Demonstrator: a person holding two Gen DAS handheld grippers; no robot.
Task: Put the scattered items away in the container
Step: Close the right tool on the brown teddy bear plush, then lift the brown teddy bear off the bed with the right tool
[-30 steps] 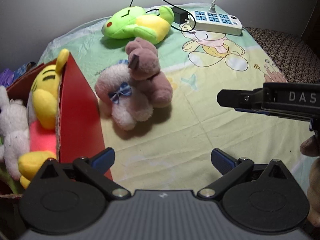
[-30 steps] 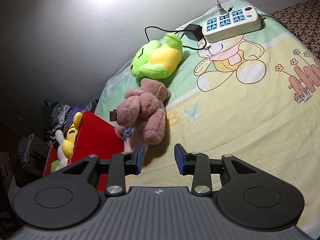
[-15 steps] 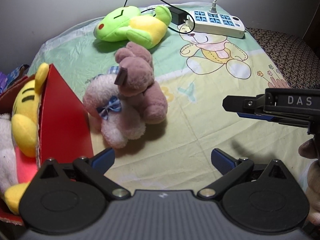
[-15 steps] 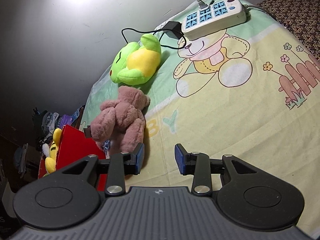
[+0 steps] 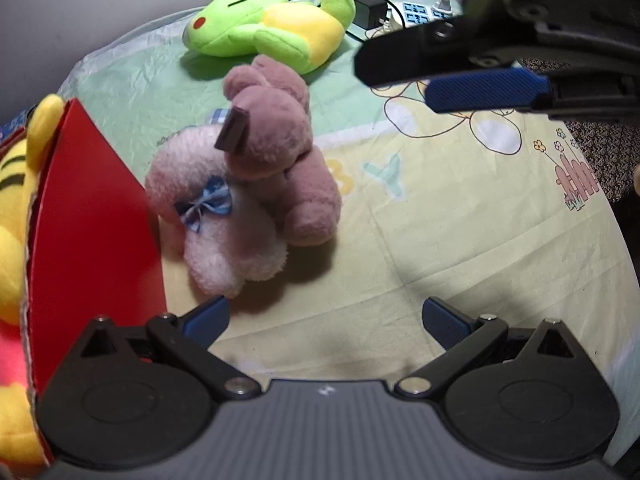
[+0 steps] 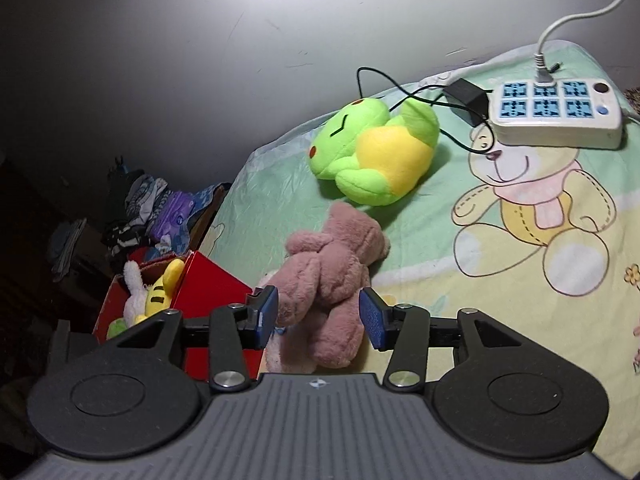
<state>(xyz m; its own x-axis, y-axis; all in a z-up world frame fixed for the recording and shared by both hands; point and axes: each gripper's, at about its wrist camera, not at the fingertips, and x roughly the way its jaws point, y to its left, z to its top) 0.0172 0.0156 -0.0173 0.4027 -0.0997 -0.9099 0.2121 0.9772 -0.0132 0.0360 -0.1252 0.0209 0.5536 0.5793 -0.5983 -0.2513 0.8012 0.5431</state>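
**Black tools with blue pads**

The left tool [image 5: 326, 314] has a ribbed grey housing, two round black discs, black linkage arms with silver screws and blue ribbed fingertips [image 5: 210, 316]. The right tool [image 6: 318, 316] matches it: the same grey housing, black arms, silver screws, blue pads [image 6: 370, 316].

A white power strip [image 6: 556, 114] with blue sockets lies at the far edge of the bed sheet [image 6: 500, 280], which is printed with a cartoon bear and a small fence with flowers. A white cable [image 6: 576, 16] is plugged into the strip from above, and a black adapter [image 6: 466, 96] with a thin black cord lies just beside it. Beyond the bed's left edge, a pile of clothes [image 6: 160, 208] sits against the grey wall [image 6: 240, 60].
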